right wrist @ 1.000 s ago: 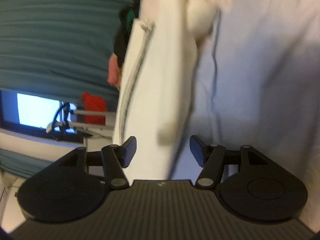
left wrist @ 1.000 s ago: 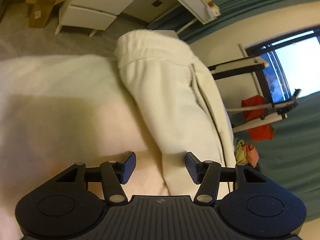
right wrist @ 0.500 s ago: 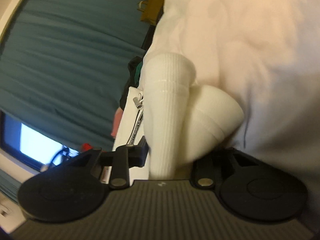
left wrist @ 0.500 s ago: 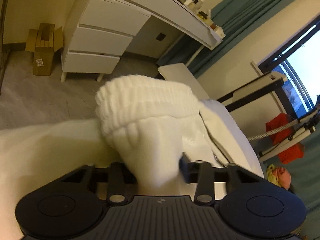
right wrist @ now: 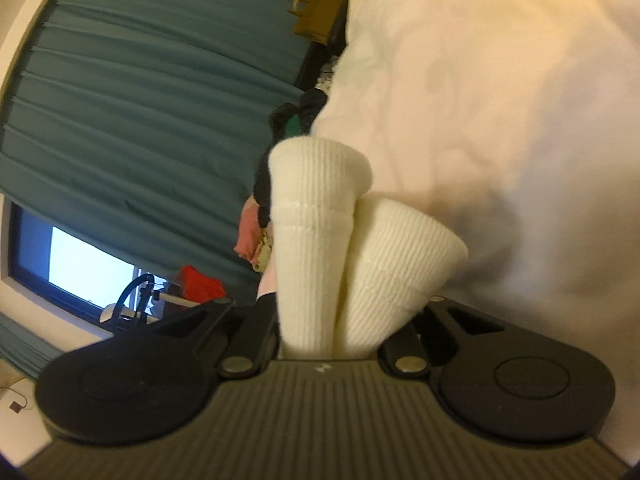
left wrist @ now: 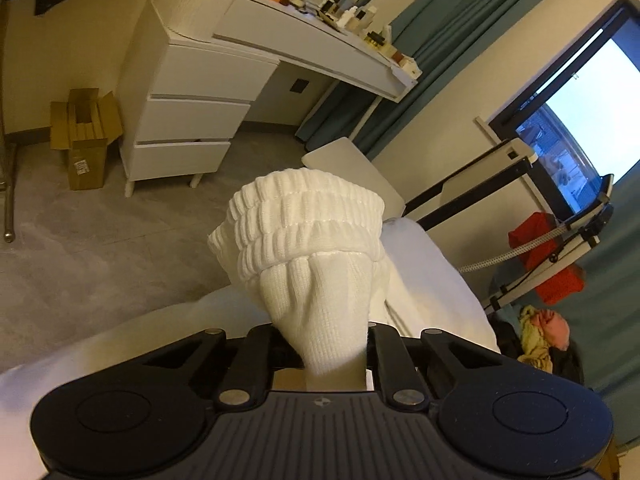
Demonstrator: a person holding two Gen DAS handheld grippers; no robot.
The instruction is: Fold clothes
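In the left wrist view, a cardboard box (left wrist: 82, 136) stood open on the grey carpet at the far left, beside a white chest of drawers (left wrist: 188, 120) with flat, smooth fronts. At the frame's centre, the left gripper (left wrist: 326, 354) was clenched on white knitted trousers (left wrist: 316, 264): the fabric bunched upward from between the black fingers, fine-knit near the grip and topped by a thick ribbed waistband gathered in rounded ridges. The rest of the garment trailed down to the right onto a pale sheet (left wrist: 120, 344). Further right stood teal curtains (left wrist: 404, 60), a bright window (left wrist: 580, 120) and a red cloth (left wrist: 548, 260) on a rack. In the right wrist view, pleated teal curtains (right wrist: 152, 92) filled the left; at the centre the right gripper (right wrist: 330, 350) was clamped on two ribbed cuffs (right wrist: 332, 248) of the same cream knit, standing up like soft cones, touching side by side. The white sheet (right wrist: 500, 100) spread, wrinkled and blurred, across the right.
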